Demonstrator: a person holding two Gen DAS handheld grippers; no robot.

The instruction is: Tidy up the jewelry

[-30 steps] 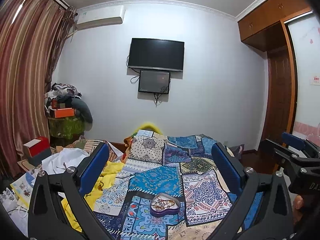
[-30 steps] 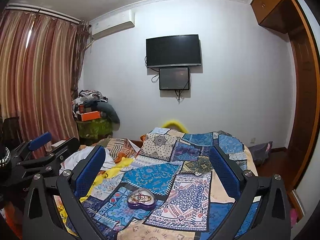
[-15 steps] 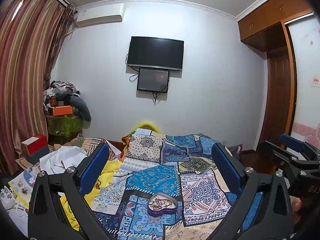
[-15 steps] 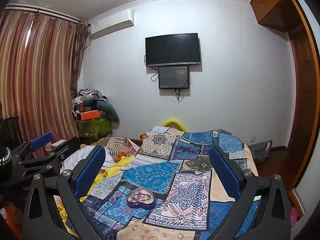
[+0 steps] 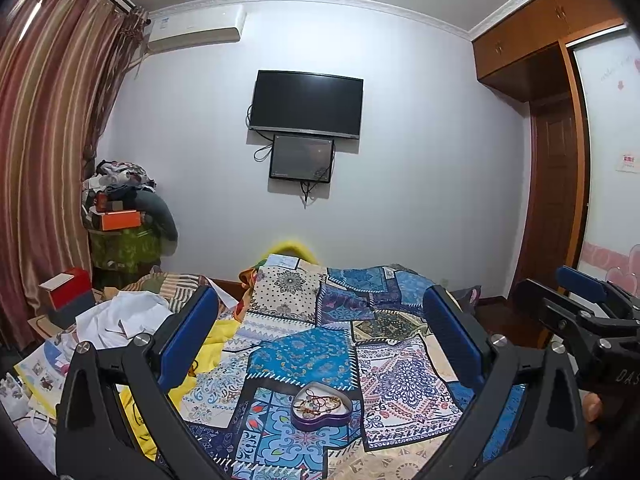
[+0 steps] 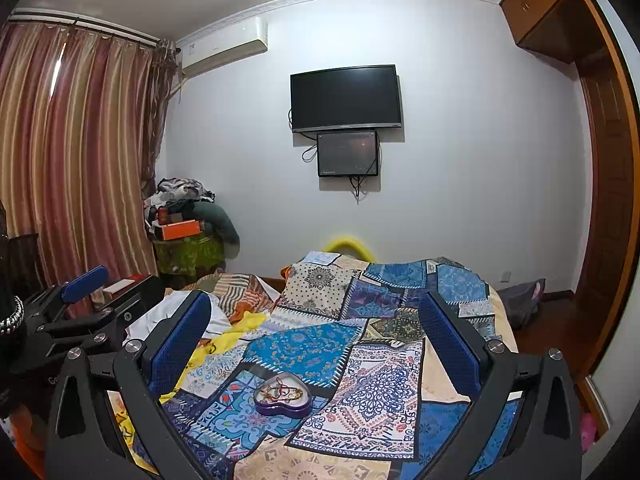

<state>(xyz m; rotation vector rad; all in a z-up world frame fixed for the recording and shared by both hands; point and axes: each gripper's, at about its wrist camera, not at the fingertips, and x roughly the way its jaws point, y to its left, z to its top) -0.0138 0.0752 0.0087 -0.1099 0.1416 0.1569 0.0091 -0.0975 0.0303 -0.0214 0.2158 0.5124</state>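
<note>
Two pairs of tongs are held above a bed, both spread wide with nothing between their blue pads. The left tongs (image 5: 320, 332) are seen from their own camera with the fingers far apart; the right tongs (image 6: 314, 334) are held likewise, empty. In the left view the right tongs appear at the far right edge, and in the right view the left tongs appear at the far left edge — so the two are carried side by side, apart from each other.

Nearest below them a purple heart-shaped tin (image 5: 321, 406) is set on the patchwork quilt (image 5: 404, 380), lid off, with a tangle of thin necklaces and beads (image 6: 280, 393) lying inside it. The tin is framed between the fingers of each pair of tongs but is touched by neither.

Beside the quilt, on the left half of the bed, a yellow cloth (image 6: 236, 332) and a white garment (image 5: 120, 316) are heaped. Farther off, in the corner by the striped curtains (image 6: 72, 152), a pile of clothes with an orange box (image 6: 180, 229) is stacked. On the far wall a dark television (image 6: 346, 98) is mounted, with a smaller screen (image 6: 347, 154) just under it and an air conditioner (image 5: 196, 28) up to the left.
</note>
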